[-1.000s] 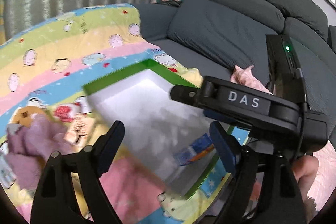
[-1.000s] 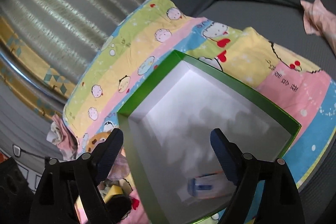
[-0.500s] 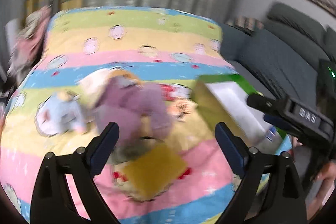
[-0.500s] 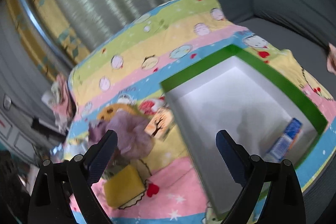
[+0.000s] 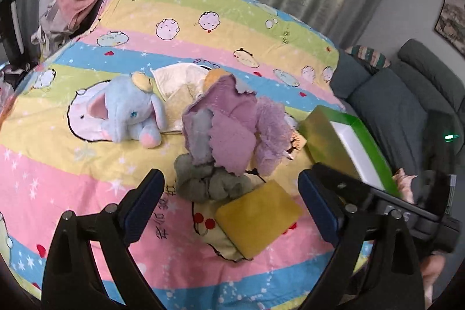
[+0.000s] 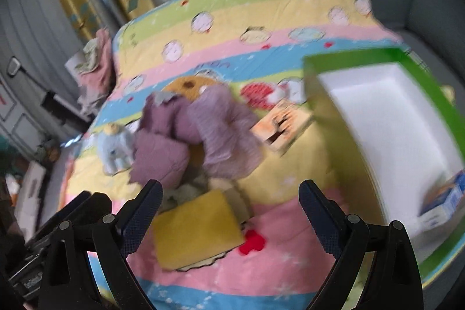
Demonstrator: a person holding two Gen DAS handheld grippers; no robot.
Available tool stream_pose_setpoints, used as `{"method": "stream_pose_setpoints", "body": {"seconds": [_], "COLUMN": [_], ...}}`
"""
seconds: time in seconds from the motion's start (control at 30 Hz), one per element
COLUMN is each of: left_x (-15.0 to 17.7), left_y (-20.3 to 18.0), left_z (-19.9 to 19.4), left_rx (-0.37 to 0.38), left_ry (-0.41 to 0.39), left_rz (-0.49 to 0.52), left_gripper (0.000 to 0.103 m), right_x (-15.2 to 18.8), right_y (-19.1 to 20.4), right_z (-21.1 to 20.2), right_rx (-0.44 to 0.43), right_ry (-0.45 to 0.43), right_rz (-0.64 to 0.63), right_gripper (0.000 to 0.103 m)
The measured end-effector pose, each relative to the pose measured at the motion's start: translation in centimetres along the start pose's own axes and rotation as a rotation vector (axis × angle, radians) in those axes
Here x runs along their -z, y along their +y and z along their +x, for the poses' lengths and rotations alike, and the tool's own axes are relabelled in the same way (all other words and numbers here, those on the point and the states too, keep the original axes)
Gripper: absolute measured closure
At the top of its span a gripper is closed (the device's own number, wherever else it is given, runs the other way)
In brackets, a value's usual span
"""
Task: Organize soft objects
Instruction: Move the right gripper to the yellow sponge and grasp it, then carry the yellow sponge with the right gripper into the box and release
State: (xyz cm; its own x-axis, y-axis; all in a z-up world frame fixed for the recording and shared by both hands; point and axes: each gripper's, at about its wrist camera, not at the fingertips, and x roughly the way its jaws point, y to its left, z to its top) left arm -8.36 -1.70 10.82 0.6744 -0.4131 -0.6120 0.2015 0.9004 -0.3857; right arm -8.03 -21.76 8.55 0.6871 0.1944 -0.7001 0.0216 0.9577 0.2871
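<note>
Both hand-held grippers, left (image 5: 231,202) and right (image 6: 229,207), wide, empty; yellow sponge (image 5: 258,218) dead ahead, long axis diagonal; right nearer.

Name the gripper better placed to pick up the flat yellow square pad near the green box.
Either could; marginally the left. The left gripper and the right gripper are both open and empty, and the flat yellow square pad lies between the left's fingers in a sharp view; the right's is blurred.

We note the blue plush elephant (image 5: 130,114) left of the purple cloth heap (image 5: 229,130); flat yellow sponge (image 5: 258,222) before it; green-walled open box (image 5: 348,147) at the striped blanket's (image 5: 87,188) right edge.
</note>
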Motion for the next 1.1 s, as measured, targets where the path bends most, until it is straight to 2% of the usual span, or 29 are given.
{"method": "stream_pose_setpoints", "body": {"seconds": [0.03,0.13,0.2,0.27,0.33,0.4,0.47,0.5,0.63,0.67,0.73,0.77,0.93,1.1], "left_x": [0.2,1.1,2.0,2.8,3.6,4.4,4.8,5.0,5.3,5.3,5.1,5.0,4.1,2.7], "left_y": [0.3,1.2,1.4,1.5,1.4,1.3,1.1,0.9,0.2,0.1,-0.2,-0.6,-2.7,-5.6], "left_z": [-0.1,-0.4,-0.3,0.4,1.3,2.4,3.4,4.0,5.7,5.8,5.8,5.6,4.1,2.4], "left_rx": [0.022,0.069,0.056,0.000,-0.017,0.012,0.022,0.026,0.036,0.055,0.052,0.036,-0.002,0.007], "left_ry": [0.007,0.038,0.050,0.079,0.110,0.136,0.165,0.178,0.207,0.208,0.204,0.202,0.150,0.072], "left_rz": [-0.028,-0.115,-0.126,-0.121,-0.117,-0.135,-0.147,-0.144,-0.134,-0.140,-0.142,-0.125,-0.041,0.043], "left_gripper": [0.003,0.002,0.002,0.003,0.004,0.007,0.020,0.023,0.046,0.055,0.059,0.060,0.061,0.061], "right_x": [0.1,0.6,0.9,1.0,1.2,1.4,1.6,1.6,2.1,2.3,2.5,2.6,2.3,1.1], "right_y": [0.0,-0.1,-0.2,-0.3,-0.1,0.1,0.1,0.0,-0.6,-0.8,-0.8,-0.7,-0.5,-1.1], "right_z": [0.3,0.9,1.2,1.8,2.6,3.7,4.6,5.0,6.7,7.0,7.4,7.5,6.7,3.4], "right_rx": [-0.034,-0.095,-0.096,-0.121,-0.143,-0.156,-0.155,-0.153,-0.155,-0.163,-0.171,-0.186,-0.199,-0.235], "right_ry": [0.021,0.052,0.058,0.072,0.094,0.128,0.155,0.166,0.218,0.227,0.241,0.244,0.223,0.115], "right_rz": [0.009,0.023,0.029,0.038,0.041,0.041,0.046,0.051,0.070,0.072,0.071,0.068,0.067,0.075], "right_gripper": [0.007,0.008,0.008,0.008,0.018,0.026,0.034,0.039,0.040,0.041,0.051,0.051,0.052,0.052]}}
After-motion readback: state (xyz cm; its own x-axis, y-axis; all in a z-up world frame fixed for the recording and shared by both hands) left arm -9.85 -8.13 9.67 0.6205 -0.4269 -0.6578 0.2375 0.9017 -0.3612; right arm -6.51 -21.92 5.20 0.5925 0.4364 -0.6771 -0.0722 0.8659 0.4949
